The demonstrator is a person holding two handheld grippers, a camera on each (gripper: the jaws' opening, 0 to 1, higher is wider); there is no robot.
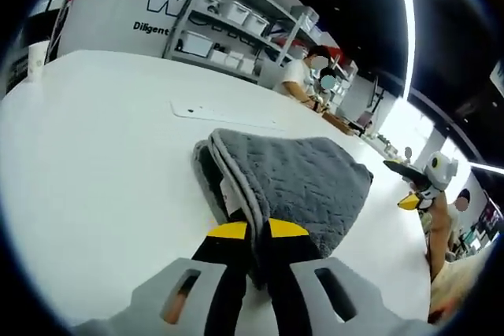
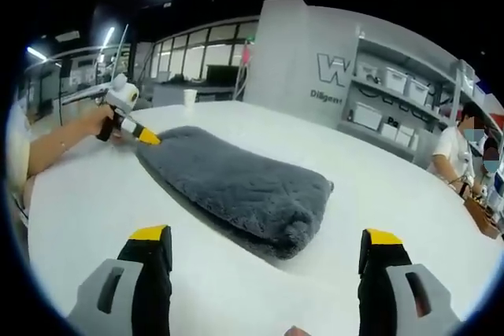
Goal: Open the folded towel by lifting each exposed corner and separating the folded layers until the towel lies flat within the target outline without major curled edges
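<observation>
The folded grey towel (image 1: 303,182) lies on the white table (image 1: 94,155). The left gripper (image 1: 258,234) is clamped on its near edge. The right gripper (image 2: 268,245) hovers spread apart, short of the towel. Shelves (image 2: 394,108) behind hold white bins (image 2: 394,80), contents unclear.

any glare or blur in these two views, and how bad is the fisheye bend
Left gripper view: a blown-out light strip and bright window glare at right; the white table edge curves strongly; the grey towel pile is sharp. Right gripper view: evener light, a soft shadow under the towel, background shelves bowed.
</observation>
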